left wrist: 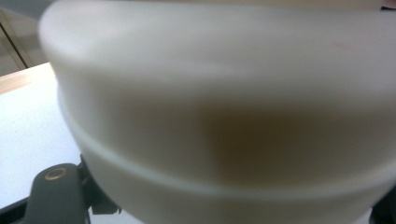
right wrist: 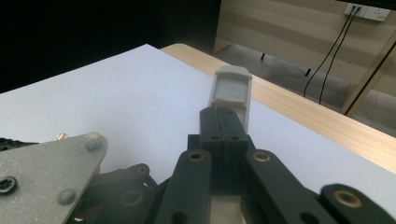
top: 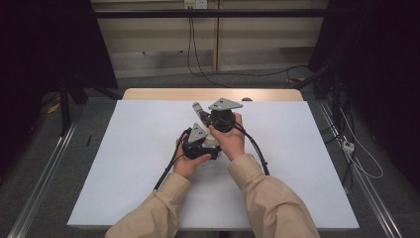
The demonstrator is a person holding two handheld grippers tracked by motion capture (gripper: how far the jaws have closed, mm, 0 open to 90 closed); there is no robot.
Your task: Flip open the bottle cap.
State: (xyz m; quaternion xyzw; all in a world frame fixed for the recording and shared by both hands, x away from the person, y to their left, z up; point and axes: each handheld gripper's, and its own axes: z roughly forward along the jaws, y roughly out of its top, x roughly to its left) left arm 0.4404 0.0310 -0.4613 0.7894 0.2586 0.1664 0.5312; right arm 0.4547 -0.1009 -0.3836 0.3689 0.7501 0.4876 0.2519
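Both claws held close together above middle of white-covered bench [top: 124, 163]. Right claw [top: 205, 115] clenched on flat grey plastic handle-like piece [right wrist: 232, 91], its tip jutting past the jaws. Left claw [top: 200, 144] pressed against blurred off-white rounded plastic body [left wrist: 224, 116]; clenched or released, cannot tell. Grey three-cornered plate [right wrist: 44, 170] alongside.
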